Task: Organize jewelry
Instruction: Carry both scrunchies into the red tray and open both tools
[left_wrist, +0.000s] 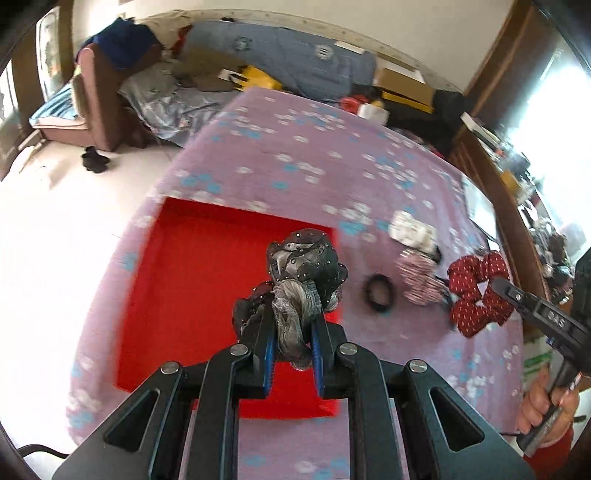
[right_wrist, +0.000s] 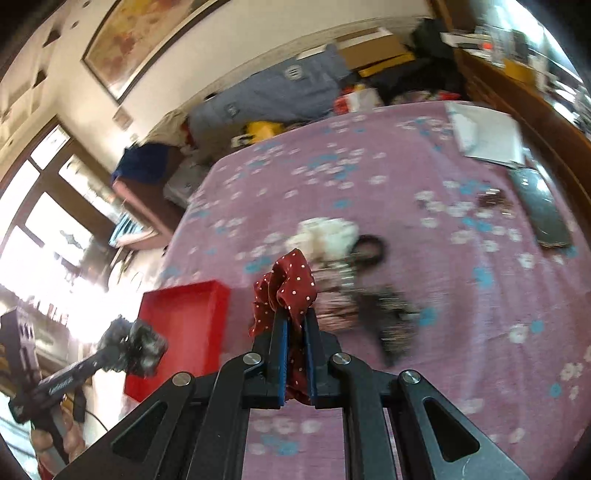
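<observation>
My left gripper (left_wrist: 293, 314) is shut on a grey-and-black studded scrunchie (left_wrist: 303, 273) and holds it above the red tray (left_wrist: 192, 280). My right gripper (right_wrist: 295, 314) is shut on a dark red polka-dot scrunchie (right_wrist: 286, 291) and holds it above the pink flowered cloth. In the left wrist view the red scrunchie (left_wrist: 476, 291) shows at the right in the other gripper. In the right wrist view the red tray (right_wrist: 184, 325) lies to the left, with the grey scrunchie (right_wrist: 133, 347) over its near corner.
On the cloth lie a white scrunchie (left_wrist: 410, 230), a pink striped one (left_wrist: 421, 277), a black hair tie (left_wrist: 378, 293) and a dark patterned piece (right_wrist: 391, 321). White papers (right_wrist: 487, 136) and a dark flat object (right_wrist: 543, 210) lie at the far right. A cluttered bed stands behind.
</observation>
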